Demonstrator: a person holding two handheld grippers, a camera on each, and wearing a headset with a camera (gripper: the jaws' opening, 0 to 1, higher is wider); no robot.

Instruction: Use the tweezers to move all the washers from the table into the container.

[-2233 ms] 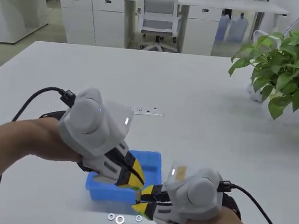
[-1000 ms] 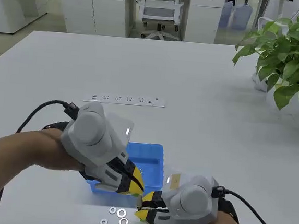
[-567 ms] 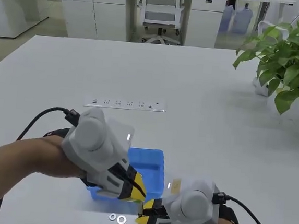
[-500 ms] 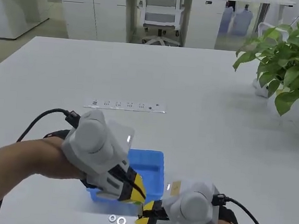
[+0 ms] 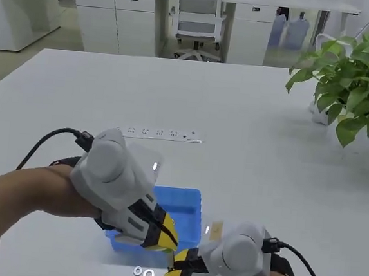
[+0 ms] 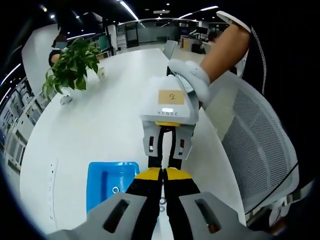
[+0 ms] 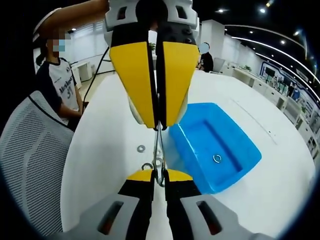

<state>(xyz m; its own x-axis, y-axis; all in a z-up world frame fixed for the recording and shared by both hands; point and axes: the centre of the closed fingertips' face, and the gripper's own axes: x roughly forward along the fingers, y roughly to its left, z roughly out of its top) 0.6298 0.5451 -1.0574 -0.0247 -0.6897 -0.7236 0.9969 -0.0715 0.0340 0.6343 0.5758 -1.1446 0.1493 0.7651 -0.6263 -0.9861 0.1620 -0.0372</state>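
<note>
Head view: your left claw (image 5: 161, 231) and right claw (image 5: 174, 274) meet tip to tip beside the container (image 5: 189, 206); washers (image 5: 148, 275) on the table (image 5: 267, 152) partly cut off
Left gripper view: pinched item hidden
Right gripper view: tweezers (image 7: 159, 145) run lengthwise between both claws, each clamped on them

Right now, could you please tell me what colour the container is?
The container is bright blue; it shows best in the right gripper view.

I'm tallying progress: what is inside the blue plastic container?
One metal washer lies on the floor of the blue plastic container. Its corner behind the left gripper is covered.
</note>
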